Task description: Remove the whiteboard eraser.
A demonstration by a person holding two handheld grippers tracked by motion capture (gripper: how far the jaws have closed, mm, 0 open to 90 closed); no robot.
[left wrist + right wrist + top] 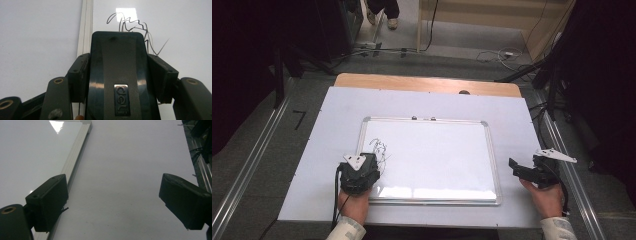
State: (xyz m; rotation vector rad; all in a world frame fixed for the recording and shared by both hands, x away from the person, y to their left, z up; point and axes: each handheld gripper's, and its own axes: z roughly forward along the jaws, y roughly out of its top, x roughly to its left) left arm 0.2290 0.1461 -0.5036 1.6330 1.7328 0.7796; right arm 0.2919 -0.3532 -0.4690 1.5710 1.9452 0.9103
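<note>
A whiteboard (437,155) with a silver frame lies flat on the white-covered table. Black scribbles (380,148) mark its near left part. My left gripper (360,172) rests over the board's left edge, shut on a dark whiteboard eraser (117,75) with a small metal label. In the left gripper view the eraser's front end sits just short of the scribbles (135,26). My right gripper (521,169) hovers over the table to the right of the board, open, with nothing between its jaws. In the right gripper view (113,195) the board's frame (75,157) runs past its left jaw.
A white sheet (337,115) covers most of the wooden table (427,82). Metal rails (252,165) run along the floor on both sides. Cables (497,54) lie on the floor beyond the table, and a person's feet (384,15) stand at the far end.
</note>
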